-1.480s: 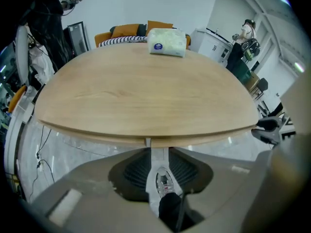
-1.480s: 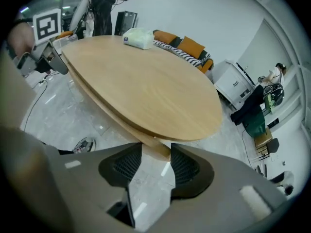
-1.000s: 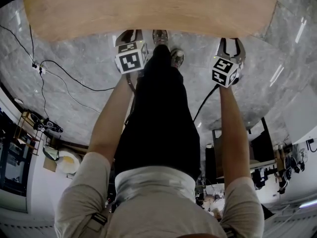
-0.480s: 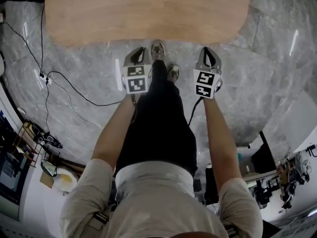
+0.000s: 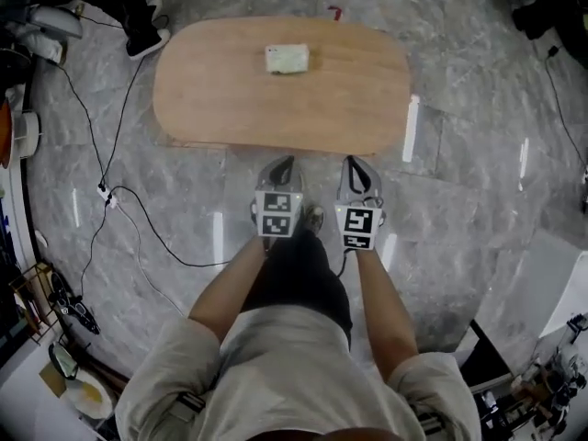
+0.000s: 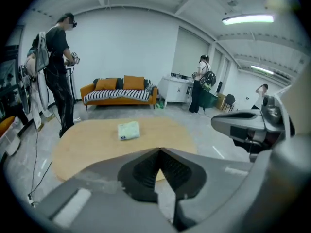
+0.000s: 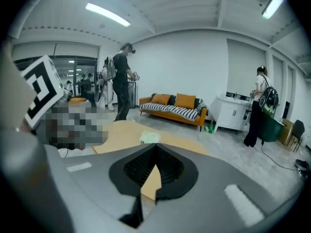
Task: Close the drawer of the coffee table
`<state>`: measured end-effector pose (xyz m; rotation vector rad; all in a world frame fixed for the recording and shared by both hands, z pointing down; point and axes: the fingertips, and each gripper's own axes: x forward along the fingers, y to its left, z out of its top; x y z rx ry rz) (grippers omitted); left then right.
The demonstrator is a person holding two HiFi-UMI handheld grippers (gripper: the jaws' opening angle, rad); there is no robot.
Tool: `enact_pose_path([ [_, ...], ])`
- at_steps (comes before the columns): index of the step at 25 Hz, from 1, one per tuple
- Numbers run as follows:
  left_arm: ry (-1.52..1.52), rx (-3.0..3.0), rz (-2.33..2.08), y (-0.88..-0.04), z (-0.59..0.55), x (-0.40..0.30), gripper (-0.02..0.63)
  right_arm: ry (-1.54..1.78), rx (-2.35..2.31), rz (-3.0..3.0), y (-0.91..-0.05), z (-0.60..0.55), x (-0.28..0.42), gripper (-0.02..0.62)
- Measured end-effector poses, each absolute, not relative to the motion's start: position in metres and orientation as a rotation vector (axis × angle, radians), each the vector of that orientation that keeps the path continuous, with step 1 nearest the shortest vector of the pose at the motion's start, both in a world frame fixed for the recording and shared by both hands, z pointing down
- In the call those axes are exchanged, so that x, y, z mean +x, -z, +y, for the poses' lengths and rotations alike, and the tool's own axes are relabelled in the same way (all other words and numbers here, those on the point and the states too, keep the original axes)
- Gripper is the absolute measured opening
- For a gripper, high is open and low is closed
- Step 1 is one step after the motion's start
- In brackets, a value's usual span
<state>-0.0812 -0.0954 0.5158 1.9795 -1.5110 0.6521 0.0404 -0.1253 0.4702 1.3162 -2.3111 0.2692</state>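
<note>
Change since a second ago: the view pulls back. The coffee table [image 5: 230, 99] filled the top of the head view then, with both grippers down at its near edge. Now the whole oval top shows, a pale packet [image 5: 287, 59] lying toward its far side, and the grippers hang clear of the near edge over the grey floor [image 5: 459, 200].

Drawer: no view shows it. Nothing juts from the table's near edge, so it is probably pushed home and the task looks done or nearly done. This is judged from the flush outline only.

Left gripper [image 5: 285, 162]: jaws now pressed tip to tip, nothing between them.
Right gripper [image 5: 356, 163]: the same, tips together and empty.

Pose: both forearms reach forward side by side. The grippers sit just beside each other, angled down toward the table's near edge, with marker cubes facing up.
</note>
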Motion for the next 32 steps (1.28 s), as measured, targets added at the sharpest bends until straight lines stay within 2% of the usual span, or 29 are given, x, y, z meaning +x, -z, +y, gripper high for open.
enact_pose_path([
  [8, -0.443, 2.190, -1.632, -0.369, -0.094, -0.044, 0.021, -0.176, 1.410, -2.468, -0.341, -0.089, 0.042, 0.008],
  [18, -0.201, 2.562, -1.624, -0.222, -0.081, 0.025, 0.021, 0.149, 1.663, -2.537, -0.197, -0.053, 0.103, 0.006],
  [32, -0.111, 2.787, -1.250, -0.194, -0.055, 0.141, 0.021, 0.254, 1.958, -2.277, -0.160, -0.013, 0.193, 0.006],
])
